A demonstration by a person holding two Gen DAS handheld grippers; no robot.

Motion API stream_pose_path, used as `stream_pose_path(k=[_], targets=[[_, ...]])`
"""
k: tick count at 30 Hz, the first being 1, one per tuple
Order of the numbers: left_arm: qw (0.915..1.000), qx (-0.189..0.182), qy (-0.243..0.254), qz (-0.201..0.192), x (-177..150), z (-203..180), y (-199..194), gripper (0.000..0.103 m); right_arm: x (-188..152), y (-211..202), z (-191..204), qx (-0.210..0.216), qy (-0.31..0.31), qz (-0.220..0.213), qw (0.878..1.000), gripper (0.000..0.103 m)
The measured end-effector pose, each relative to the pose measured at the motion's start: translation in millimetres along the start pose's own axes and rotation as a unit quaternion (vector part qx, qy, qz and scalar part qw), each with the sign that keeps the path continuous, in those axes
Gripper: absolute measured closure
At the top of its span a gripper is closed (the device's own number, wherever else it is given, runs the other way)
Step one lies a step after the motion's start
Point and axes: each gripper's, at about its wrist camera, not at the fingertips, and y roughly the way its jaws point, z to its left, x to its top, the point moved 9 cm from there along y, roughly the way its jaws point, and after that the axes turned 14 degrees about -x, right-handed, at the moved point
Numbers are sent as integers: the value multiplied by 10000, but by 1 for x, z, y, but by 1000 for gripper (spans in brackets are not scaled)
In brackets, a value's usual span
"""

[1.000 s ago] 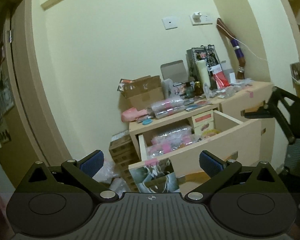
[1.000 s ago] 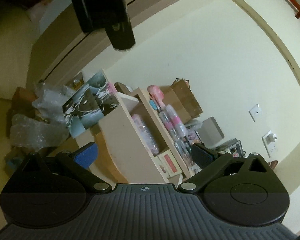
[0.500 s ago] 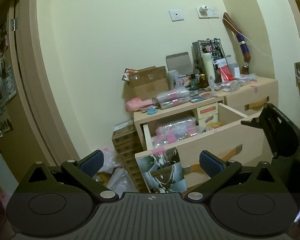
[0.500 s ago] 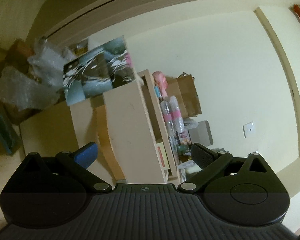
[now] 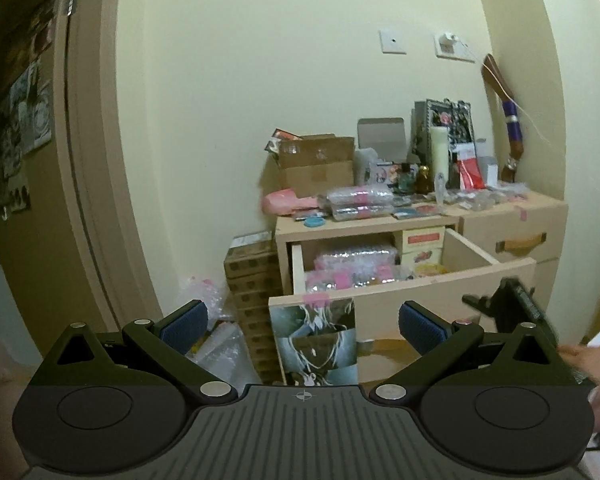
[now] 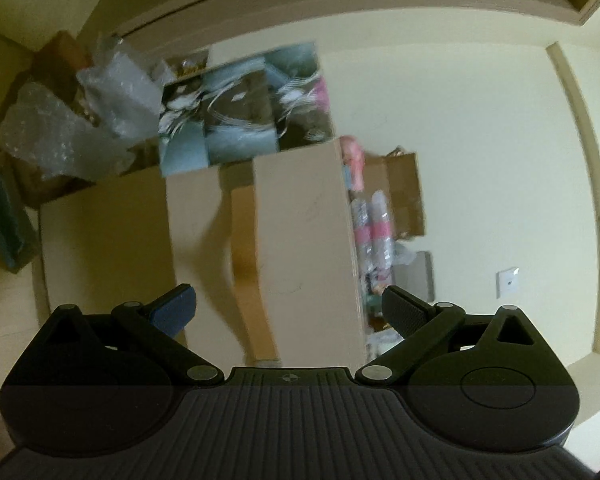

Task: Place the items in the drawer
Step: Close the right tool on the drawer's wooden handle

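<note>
both my tongs are spread wide with nothing between the pads. the left gripper (image 5: 302,322) looks straight at the drawer (image 5: 420,300), which stands pulled out of the low cabinet (image 5: 364,225). the right gripper (image 6: 288,310) is rolled on its side, low and close to the drawer's front panel, near the tan handle (image 6: 248,272).

the drawer already holds bubble-wrapped pink packets (image 5: 356,264) and small boxes (image 5: 422,246) along the back. more wrapped packets (image 5: 358,204) lie on the cabinet top, beside a cardboard box (image 5: 316,164) and bottles. whether the drawer's load came from this job, or those top packets are still meant to go in, i can't settle from here.

risks, as i judge them: the drawer looks nearly full, so anything added could ride above the rim and jam it on closing. the wrap is slick and soft, so a wide grab could slip or crush. my right tongs sit so close to the front that a careless swing could knock the poster (image 5: 316,344) taped on its corner or shove the drawer.

the right view is blurred and tilted, so the drawer's inside is hidden there. in the left view the right tongs and a hand (image 5: 592,360) are cut off at the edge, and the small items on top are too tiny to name.
</note>
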Motion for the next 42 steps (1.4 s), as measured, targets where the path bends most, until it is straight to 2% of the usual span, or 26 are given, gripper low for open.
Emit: stream_pose_path(k=[4, 10, 12, 13, 14, 18, 20, 21, 27, 30, 35, 42], targets=[[9999, 84, -62, -10, -2, 4, -6, 0, -5, 12, 5, -222, 39, 252, 9994, 1], [9998, 97, -98, 157, -6, 8, -7, 0, 0, 14, 7, -352, 54, -27, 9994, 6], [9998, 85, -98, 171, -8, 8, -9, 0, 2, 18, 8, -354, 39, -33, 9994, 17], [9998, 82, -96, 179, -8, 9, -9, 0, 2, 20, 9, -345, 28, -31, 9994, 37], [9997, 89, -83, 193, -9, 9, -10, 0, 3, 22, 10, -345, 8, -26, 9994, 43], [9996, 116, -105, 245, -11, 13, -11, 0, 2, 29, 17, -108, 24, 94, 9999, 43], [9995, 132, -133, 267, -12, 16, -11, 0, 2, 31, 19, -11, 25, 128, 9999, 54], [9994, 141, -142, 277, -12, 17, -11, 0, 1, 32, 20, 44, 26, 155, 9999, 55], [9993, 154, -121, 307, -14, 22, -10, 0, 0, 39, 21, 260, 110, 333, 9990, 55], [9993, 145, -112, 314, -14, 24, -9, 0, 2, 43, 20, 191, 57, 310, 9993, 58], [9993, 145, -66, 328, -13, 30, -7, 0, 1, 52, 24, 389, 39, 449, 9982, 72], [9993, 150, 8, 345, -12, 38, -4, 0, 2, 55, 28, 547, 56, 472, 9974, 80]])
